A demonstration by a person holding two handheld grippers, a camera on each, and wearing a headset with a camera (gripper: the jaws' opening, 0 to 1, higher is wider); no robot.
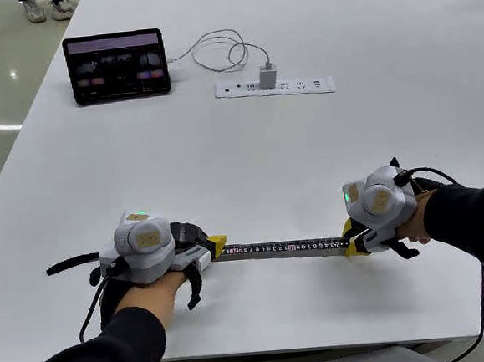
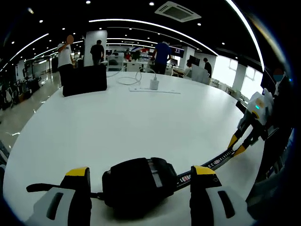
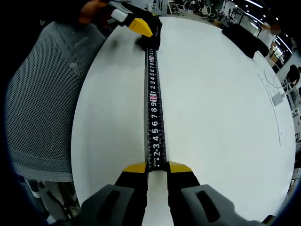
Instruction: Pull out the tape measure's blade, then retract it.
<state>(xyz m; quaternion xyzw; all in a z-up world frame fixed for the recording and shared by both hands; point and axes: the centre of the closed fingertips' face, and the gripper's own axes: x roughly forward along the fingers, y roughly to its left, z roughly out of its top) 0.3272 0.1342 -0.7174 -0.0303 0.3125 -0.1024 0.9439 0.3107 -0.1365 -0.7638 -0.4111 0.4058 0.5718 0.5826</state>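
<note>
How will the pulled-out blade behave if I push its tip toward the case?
The blade looks thin and runs straight between case and right gripper, so probably stiff in line but apt to buckle if pushed off-axis. The table looks smooth, so it would likely slide.

Tablet (image 1: 117, 66), power strip (image 1: 301, 85), perhaps a charger (image 1: 267, 77).

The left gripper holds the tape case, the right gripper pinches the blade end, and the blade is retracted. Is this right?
No: the blade is pulled out, from the case to the right gripper, as the right gripper view shows.
</note>
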